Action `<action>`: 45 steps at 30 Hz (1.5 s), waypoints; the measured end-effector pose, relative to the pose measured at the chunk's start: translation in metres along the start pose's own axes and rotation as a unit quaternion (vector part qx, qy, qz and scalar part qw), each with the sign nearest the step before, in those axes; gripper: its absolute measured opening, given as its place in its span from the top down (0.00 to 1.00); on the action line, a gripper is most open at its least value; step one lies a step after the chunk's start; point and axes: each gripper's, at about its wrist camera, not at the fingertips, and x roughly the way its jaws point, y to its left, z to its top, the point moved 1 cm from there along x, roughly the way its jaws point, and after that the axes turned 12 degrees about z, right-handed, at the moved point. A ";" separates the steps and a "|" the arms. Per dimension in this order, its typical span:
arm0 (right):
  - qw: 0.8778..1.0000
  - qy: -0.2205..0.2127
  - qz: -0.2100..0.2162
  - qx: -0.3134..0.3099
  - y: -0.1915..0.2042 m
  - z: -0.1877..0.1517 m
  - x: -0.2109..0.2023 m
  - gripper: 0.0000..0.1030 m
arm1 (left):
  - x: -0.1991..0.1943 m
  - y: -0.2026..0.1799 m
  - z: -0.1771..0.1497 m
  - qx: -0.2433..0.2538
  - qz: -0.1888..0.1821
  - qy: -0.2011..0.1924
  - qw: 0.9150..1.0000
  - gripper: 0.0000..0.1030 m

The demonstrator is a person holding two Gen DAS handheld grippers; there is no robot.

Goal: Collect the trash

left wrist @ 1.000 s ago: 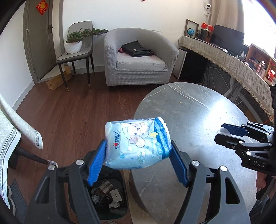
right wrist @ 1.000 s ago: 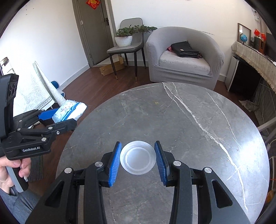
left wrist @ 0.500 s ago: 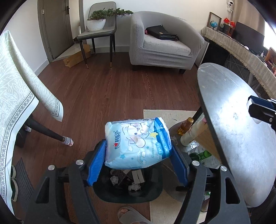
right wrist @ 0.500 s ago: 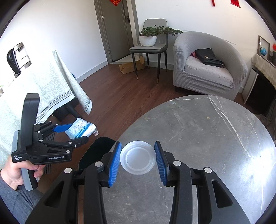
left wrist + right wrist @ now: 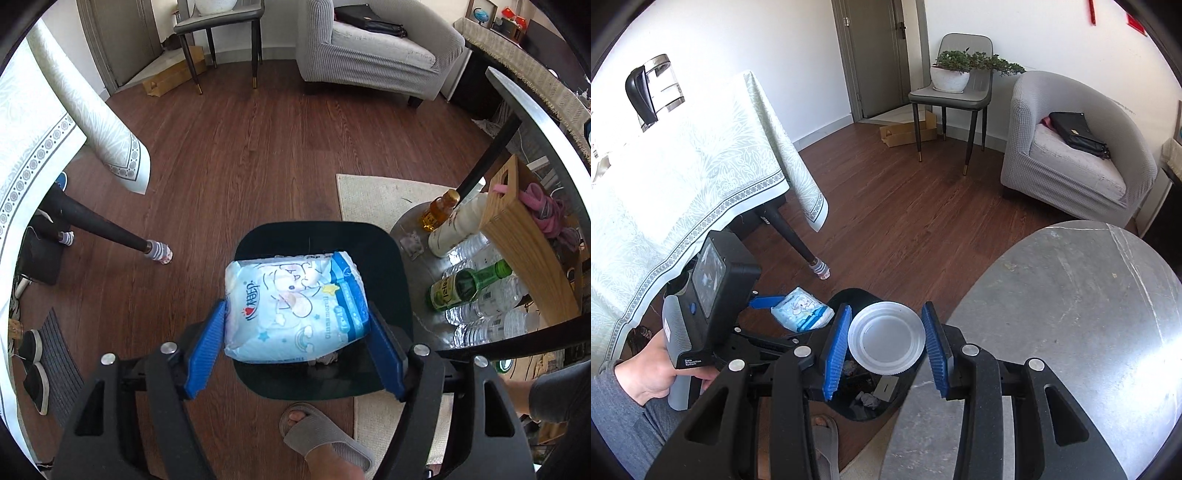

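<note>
A pale blue wet-wipes packet [image 5: 295,306] hangs over the open black bin [image 5: 317,230], which holds crumpled scraps. My left gripper [image 5: 297,310] has the packet between its blue pads; the jaws are opening but both pads still touch its sides. In the right wrist view the same packet [image 5: 801,308] shows left of the bin [image 5: 857,295]. My right gripper [image 5: 886,336] is shut on a round translucent plastic lid [image 5: 886,343]. It holds the lid above the bin's near side, beside the table's edge.
The round grey marble table [image 5: 1071,332] fills the right. Under it stand several bottles [image 5: 469,288] and a wooden caddy [image 5: 524,236]. A slippered foot [image 5: 325,435] is just before the bin. A cloth-covered table [image 5: 683,166] and its socked leg [image 5: 159,253] stand left.
My left gripper swung off the table, sank and tilted down over the bin with the packet. The right gripper carried the lid left to the table's edge above the bin.
</note>
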 end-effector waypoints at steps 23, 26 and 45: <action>0.993 0.114 -0.003 0.030 0.044 -0.031 0.144 0.62 | -0.094 0.089 -0.005 -0.103 -0.047 -0.152 0.982 0.60; 0.990 0.137 -0.009 0.028 0.040 -0.043 0.165 0.61 | -0.110 0.090 0.001 -0.109 -0.056 -0.171 0.978 0.66; 0.989 0.146 -0.023 -0.006 0.046 -0.064 0.164 0.46 | -0.177 0.084 0.023 -0.137 -0.059 -0.257 0.955 0.68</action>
